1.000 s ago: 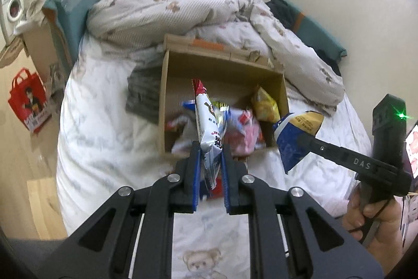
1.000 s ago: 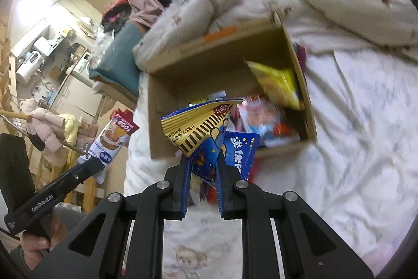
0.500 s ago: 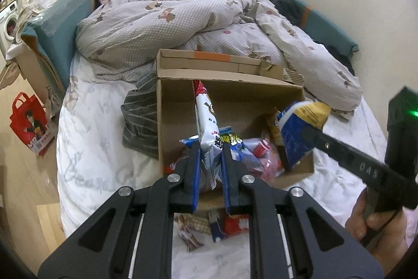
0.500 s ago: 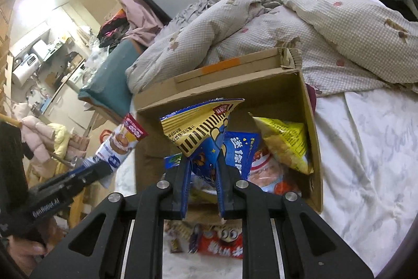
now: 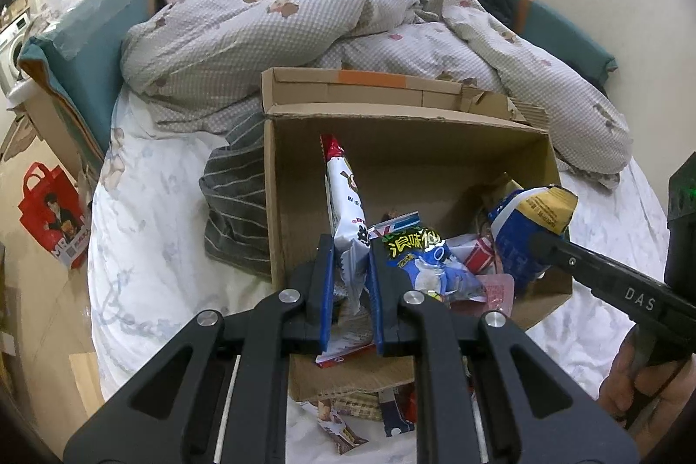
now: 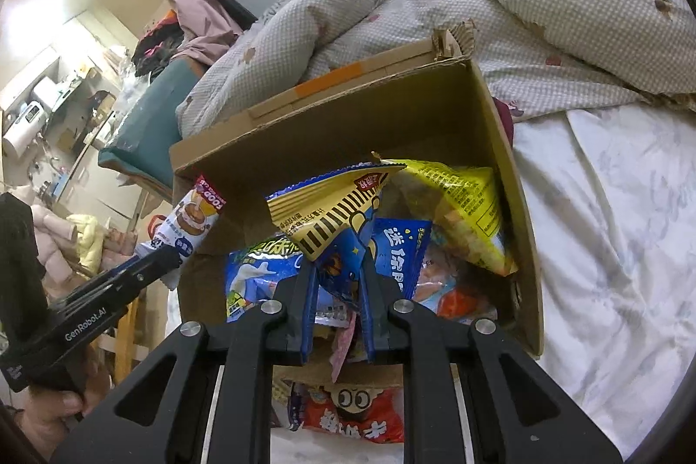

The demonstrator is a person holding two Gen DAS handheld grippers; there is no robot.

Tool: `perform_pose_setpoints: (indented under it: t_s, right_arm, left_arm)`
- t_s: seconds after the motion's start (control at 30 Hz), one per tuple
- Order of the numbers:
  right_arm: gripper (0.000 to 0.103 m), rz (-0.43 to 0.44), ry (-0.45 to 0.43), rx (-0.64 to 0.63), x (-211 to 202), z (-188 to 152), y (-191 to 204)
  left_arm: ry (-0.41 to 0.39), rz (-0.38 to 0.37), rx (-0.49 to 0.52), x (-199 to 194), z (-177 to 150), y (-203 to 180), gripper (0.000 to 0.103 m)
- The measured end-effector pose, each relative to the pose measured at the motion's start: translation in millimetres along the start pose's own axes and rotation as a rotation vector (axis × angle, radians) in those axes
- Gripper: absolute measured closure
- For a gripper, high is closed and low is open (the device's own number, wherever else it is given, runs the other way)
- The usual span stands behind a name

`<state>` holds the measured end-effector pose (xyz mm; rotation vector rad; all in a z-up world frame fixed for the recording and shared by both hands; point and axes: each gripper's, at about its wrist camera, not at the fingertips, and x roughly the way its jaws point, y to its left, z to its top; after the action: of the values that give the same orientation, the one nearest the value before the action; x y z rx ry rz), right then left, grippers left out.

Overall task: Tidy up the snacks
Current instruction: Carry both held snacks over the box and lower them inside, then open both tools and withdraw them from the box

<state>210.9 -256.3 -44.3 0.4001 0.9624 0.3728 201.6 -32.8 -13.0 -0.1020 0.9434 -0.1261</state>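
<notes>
An open cardboard box (image 5: 404,142) (image 6: 330,125) sits on the bed, with several snack packs inside. My left gripper (image 5: 351,285) is shut on a long white snack pack with a red end (image 5: 343,190), held upright over the box's near left part. My right gripper (image 6: 336,290) is shut on a blue and yellow snack bag (image 6: 330,211), held over the box's near side. Each wrist view shows the other gripper with its pack: the blue and yellow bag (image 5: 528,229) at the right, the white pack (image 6: 191,225) at the left. A yellow bag (image 6: 461,211) leans in the box's right corner.
Loose snack packs (image 5: 348,416) (image 6: 348,407) lie on the white sheet in front of the box. A rumpled checked duvet (image 5: 304,16) lies behind it, and a striped grey cloth (image 5: 235,203) to its left. The bed's left edge drops to the floor, where a red bag (image 5: 52,211) stands.
Both grippers have moved forward and down with their packs, from in front of the box to over its near side. The box now looms larger in both views.
</notes>
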Motion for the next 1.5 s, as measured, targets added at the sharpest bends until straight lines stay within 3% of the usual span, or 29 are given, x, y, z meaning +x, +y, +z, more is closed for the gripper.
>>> perform_pose_setpoints:
  t_s: [0.8,0.83,0.9,0.93,0.97,1.0,1.03,1.1,1.5]
  right_arm:
    - [0.081,0.083,0.012,0.034,6.8,5.0,1.7]
    - [0.081,0.076,0.011,0.031,6.7,5.2,1.8]
    - [0.080,0.059,0.006,0.030,6.7,5.5,2.1]
    - [0.073,0.061,0.008,0.032,6.9,5.6,1.9]
    - [0.053,0.062,0.010,0.036,7.2,6.0,1.2]
    - [0.041,0.063,0.006,0.040,6.2,5.9,0.9]
    - [0.021,0.076,-0.013,0.047,3.3,5.7,0.4]
    - [0.018,0.091,-0.044,0.050,-2.3,6.2,0.5]
    - [0.018,0.077,-0.028,0.061,0.6,9.3,-3.1]
  left_arm:
    - [0.019,-0.015,-0.025,7.8,-4.2,1.6,0.091]
    - [0.021,-0.017,-0.026,7.4,-4.5,1.6,0.089]
    - [0.017,-0.034,-0.036,5.4,-4.8,1.9,0.076]
    - [0.009,-0.043,-0.043,3.6,-5.0,2.1,0.057]
    - [0.001,-0.040,-0.047,1.6,-5.1,2.0,0.037]
    - [-0.010,-0.027,-0.052,-0.6,-4.9,2.0,0.029]
    - [-0.027,-0.008,-0.057,-3.6,-4.7,1.8,0.021]
    - [-0.043,0.002,-0.059,-6.8,-3.7,1.8,0.020]
    - [-0.045,-0.001,-0.075,-6.1,-5.1,7.0,0.020]
